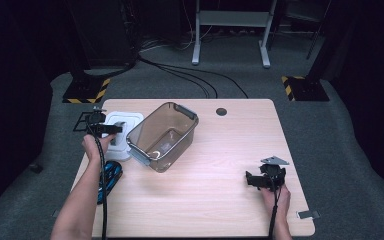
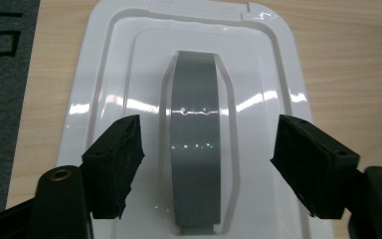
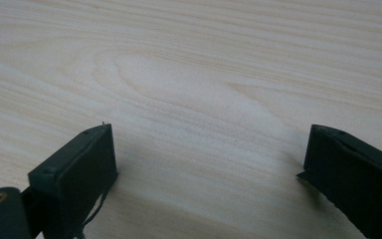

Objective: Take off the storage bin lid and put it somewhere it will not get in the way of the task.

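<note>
1 white lid (image 2: 129, 74) w/ 1 grey handle strip (image 2: 196, 144) down its middle, lying flat at table's (image 1: 220, 200) 9 o'clock edge, just beside 1 clear tub (image 1: 162, 135) (2 grey end handles), which sits tilted at approx 10 o'clock of table centre. 2 grippers total. Left gripper (image 2: 206, 164) over the lid, claw part open, one pad each side of the grey strip w/ clear gaps, gripping nothing; in high view left gripper (image 1: 102, 127) at lid's 9 o'clock side. Right gripper (image 3: 206, 164) parked at approx 4 o'clock of table, well apart from tub and lid, claw wide open, bare wood between pads, nothing held; seen in high view (image 1: 265, 180) w/ grey 3-cornered plate on top. 1 blue cable bundle (image 1: 111, 177) at table's 8 o'clock edge, near left forearm. 1 round dark hole (image 1: 221, 111) at 12 o'clock edge. 1 small grey clip (image 1: 307, 214) at 4–5 o'clock corner. No brand or label readable on lid or tub; 1 black mark like a "6" (image 2: 2, 35) on grey floor, seen in left gripper view at 10 o'clock. 2 yellow-black striped bases (image 1: 86, 92) on floor beyond table.
</note>
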`<act>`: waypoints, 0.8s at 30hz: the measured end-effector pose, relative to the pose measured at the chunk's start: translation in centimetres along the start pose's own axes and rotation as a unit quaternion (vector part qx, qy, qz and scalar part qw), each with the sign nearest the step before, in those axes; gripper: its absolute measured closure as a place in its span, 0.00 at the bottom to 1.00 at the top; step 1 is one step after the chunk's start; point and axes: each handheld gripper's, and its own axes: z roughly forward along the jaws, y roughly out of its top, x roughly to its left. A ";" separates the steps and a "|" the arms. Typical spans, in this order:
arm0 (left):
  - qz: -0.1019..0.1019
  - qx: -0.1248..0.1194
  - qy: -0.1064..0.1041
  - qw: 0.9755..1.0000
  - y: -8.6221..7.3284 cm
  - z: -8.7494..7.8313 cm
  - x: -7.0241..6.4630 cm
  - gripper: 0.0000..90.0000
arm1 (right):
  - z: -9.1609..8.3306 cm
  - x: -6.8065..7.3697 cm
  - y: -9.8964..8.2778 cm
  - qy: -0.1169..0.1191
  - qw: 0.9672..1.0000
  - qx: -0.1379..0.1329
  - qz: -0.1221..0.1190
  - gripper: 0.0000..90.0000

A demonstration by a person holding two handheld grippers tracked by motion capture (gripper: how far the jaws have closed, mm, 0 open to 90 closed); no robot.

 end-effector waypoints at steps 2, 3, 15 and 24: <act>0.007 -0.005 -0.003 1.000 -0.2 -0.6 -0.1 0.26 | 0.0 0.0 0.0 0.000 1.000 0.000 0.000 0.06; 0.012 -0.002 -0.001 1.000 -0.3 -0.9 -0.1 0.24 | 0.0 0.0 0.0 0.000 1.000 0.000 0.000 0.06; 0.057 -0.019 -0.013 0.998 -2.0 -4.5 -0.6 0.16 | 0.0 0.0 0.0 0.001 1.000 -0.001 0.000 0.06; 0.080 -0.025 -0.021 0.996 -4.0 -6.8 -0.9 0.11 | 0.0 0.0 0.0 0.001 1.000 -0.001 0.000 0.06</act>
